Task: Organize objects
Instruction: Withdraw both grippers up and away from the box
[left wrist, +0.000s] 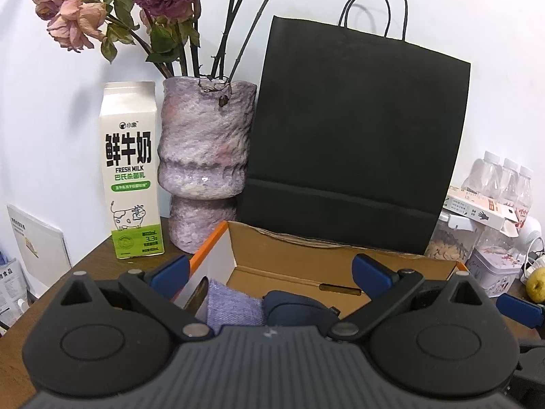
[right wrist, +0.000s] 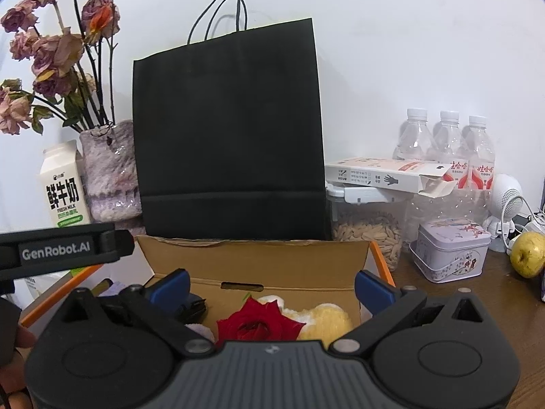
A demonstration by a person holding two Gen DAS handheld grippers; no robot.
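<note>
Both grippers, left (left wrist: 270,274) and right (right wrist: 270,288), gape empty above the cardboard box (right wrist: 255,255); red rose (right wrist: 259,323) inside

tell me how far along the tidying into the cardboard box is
Done: the open cardboard box already holds a red fabric rose, a yellow plush and a purple cloth.
In hand: nothing; the left gripper and right gripper are both open and empty.
Left: possibly the yellow-green pear.
</note>
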